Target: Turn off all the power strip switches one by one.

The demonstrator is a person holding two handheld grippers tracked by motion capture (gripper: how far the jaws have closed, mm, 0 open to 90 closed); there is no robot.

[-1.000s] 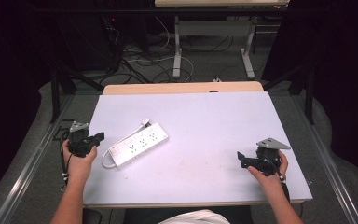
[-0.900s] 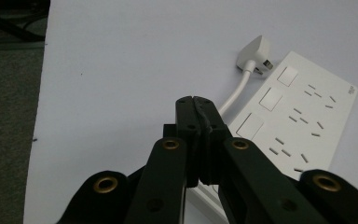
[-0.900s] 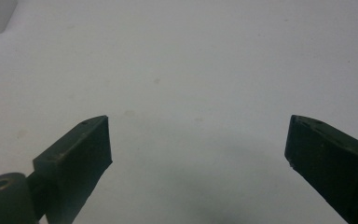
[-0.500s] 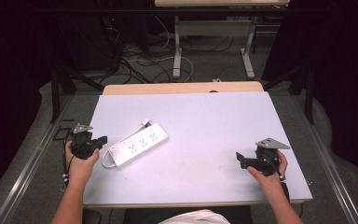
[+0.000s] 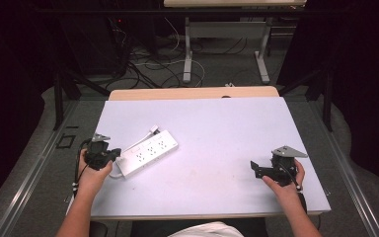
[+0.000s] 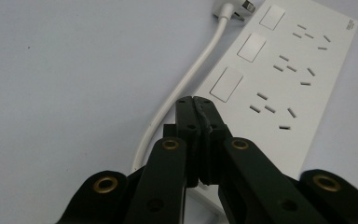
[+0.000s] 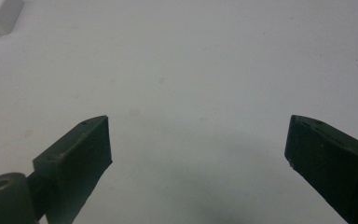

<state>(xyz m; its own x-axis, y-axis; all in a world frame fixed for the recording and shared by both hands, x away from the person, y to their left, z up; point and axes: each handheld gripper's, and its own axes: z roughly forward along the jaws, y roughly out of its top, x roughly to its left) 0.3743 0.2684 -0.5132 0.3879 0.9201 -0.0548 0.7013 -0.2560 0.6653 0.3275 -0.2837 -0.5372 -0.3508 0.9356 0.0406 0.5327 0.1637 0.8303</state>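
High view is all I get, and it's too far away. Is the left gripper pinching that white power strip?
Observer: No. The left gripper has its jaws shut flat against each other with nothing between them, and the tips point at the power strip.
Operator: Does the strip have buttons?
Observer: Yes. There are three flat white switches in a row, one beside each group of sockets.
Operator: What about the other gripper?
Observer: The right gripper has its jaws wide open over the bare table, and nothing is between them.
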